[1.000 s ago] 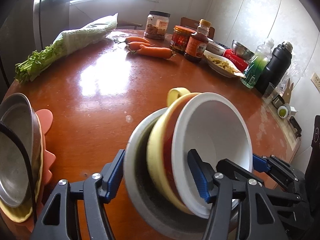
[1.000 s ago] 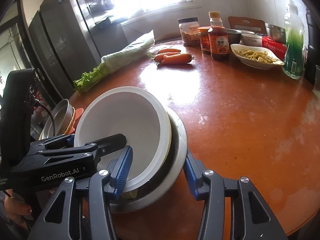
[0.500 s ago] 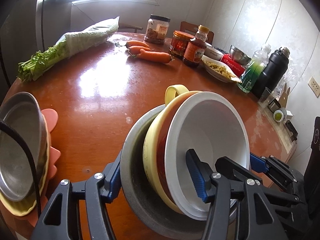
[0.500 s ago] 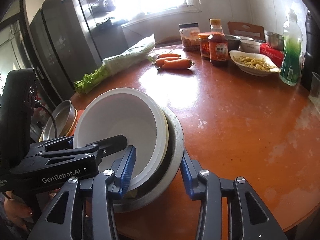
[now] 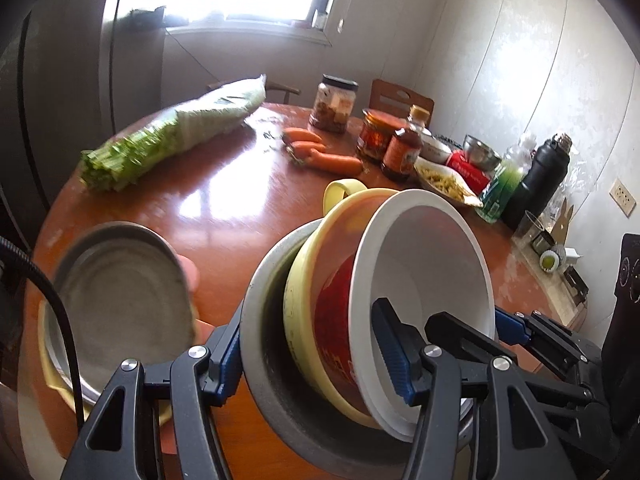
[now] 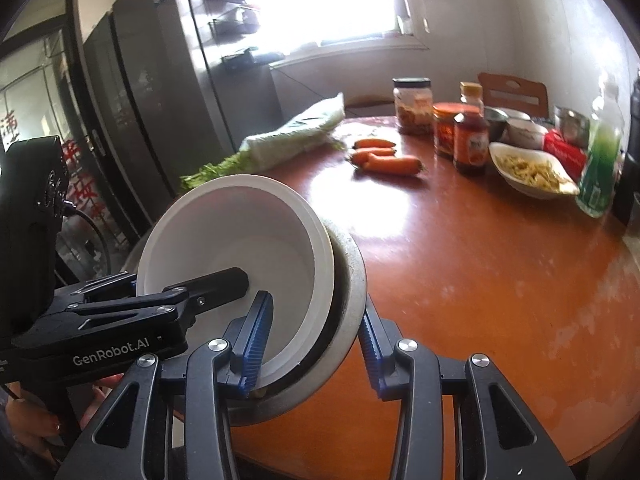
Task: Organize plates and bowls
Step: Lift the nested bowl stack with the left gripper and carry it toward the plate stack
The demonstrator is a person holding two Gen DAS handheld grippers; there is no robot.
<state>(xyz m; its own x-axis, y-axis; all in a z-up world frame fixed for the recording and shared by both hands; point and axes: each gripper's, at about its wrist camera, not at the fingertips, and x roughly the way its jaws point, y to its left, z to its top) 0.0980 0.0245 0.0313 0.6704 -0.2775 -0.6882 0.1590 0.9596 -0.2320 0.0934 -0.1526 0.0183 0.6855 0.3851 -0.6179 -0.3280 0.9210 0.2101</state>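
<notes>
We see a nested stack of bowls tipped on its side above the round desk [image 6: 500, 280], gripped by both tools at once. Outermost is a grey metal bowl [image 5: 276, 368]; inside it a yellow bowl [image 5: 304, 280] with a loop handle, then a red bowl [image 5: 336, 320], and innermost a white bowl [image 6: 236, 240].

Left tool [image 5: 312, 356]: one blue pad on the outside of the grey bowl, the other inside the white bowl. It is clamped across the walls of the whole stack.

Right tool [image 6: 314, 346]: one pad inside the white bowl, the other behind the grey bowl's rim. Its jaws have just been closing, with the stack's rim between them; in the right wrist view both pads lie against the bowls, so it too grips the stack. The left tool's black finger reaches into the white bowl from the left there.

The stack's underside shows no contact with the desk in either view; its mouths face sideways toward the right tool.

At the desk's near left edge, in the left wrist view, sits a metal plate [image 5: 120, 300] on a yellow plate [image 5: 52, 372], with something orange showing at their edge. They are blurred.

Far side of the desk: bagged greens [image 5: 172, 136], carrots [image 6: 384, 158], jars [image 6: 414, 106], a sauce bottle [image 6: 472, 144], a dish of food [image 6: 532, 174], a green bottle [image 6: 600, 160], a black flask [image 5: 540, 176].

A hand [image 6: 28, 416] shows at the lower left of the right wrist view.
</notes>
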